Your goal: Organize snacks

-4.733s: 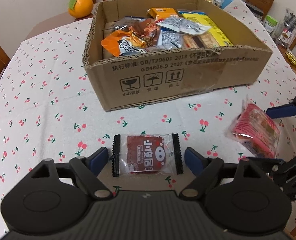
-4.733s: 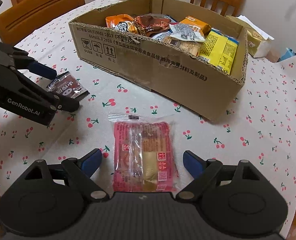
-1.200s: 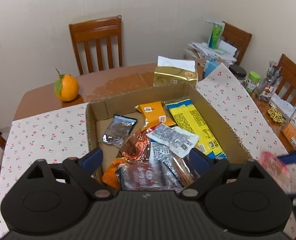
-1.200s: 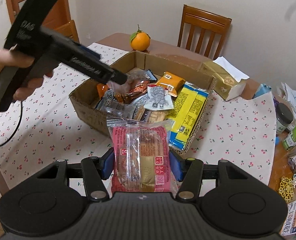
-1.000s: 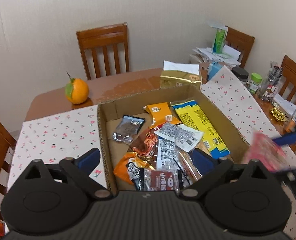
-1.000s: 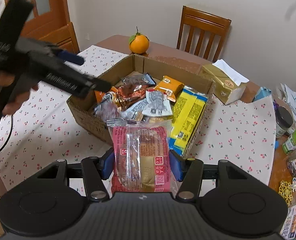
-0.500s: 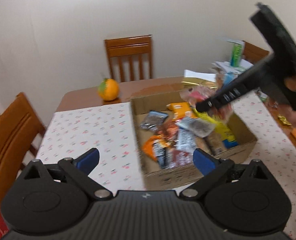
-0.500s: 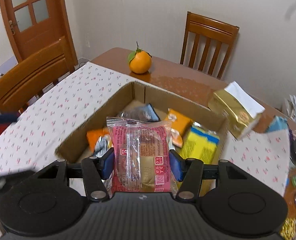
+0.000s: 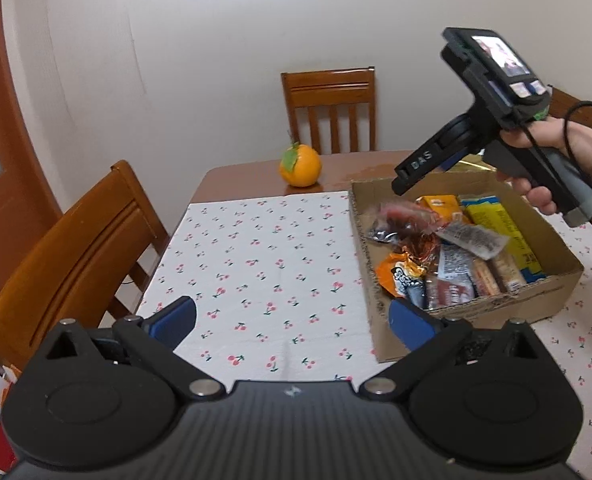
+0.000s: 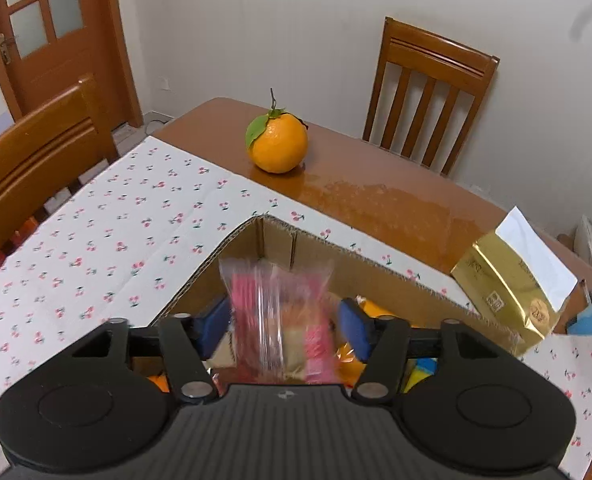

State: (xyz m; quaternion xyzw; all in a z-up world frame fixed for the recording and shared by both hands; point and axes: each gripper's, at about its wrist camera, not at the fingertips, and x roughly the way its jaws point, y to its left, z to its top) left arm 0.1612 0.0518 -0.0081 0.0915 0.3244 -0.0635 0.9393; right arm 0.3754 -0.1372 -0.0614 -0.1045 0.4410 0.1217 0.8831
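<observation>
dropping now: the right gripper (image 10: 284,328) has just opened, so the pink snack (image 10: 282,316) falls into the box's (image 9: 495,312) far left corner; the left gripper (image 9: 292,320) is open and empty.

I see a white tablecloth (image 9: 264,248) with small red cherry sprigs and green stems over a glossy brown table (image 10: 375,196). Brown cardboard box (image 9: 495,312) holds orange, yellow and silver wrappers. Blurred pink-red packet (image 10: 282,320), clear film, tan centre. Orange fruit (image 10: 278,144) with green leaf. Gold tissue pack (image 10: 503,292), white sheet. My gripper pads (image 9: 174,320) blue, bodies black. Chairs (image 10: 427,92) reddish-brown.
</observation>
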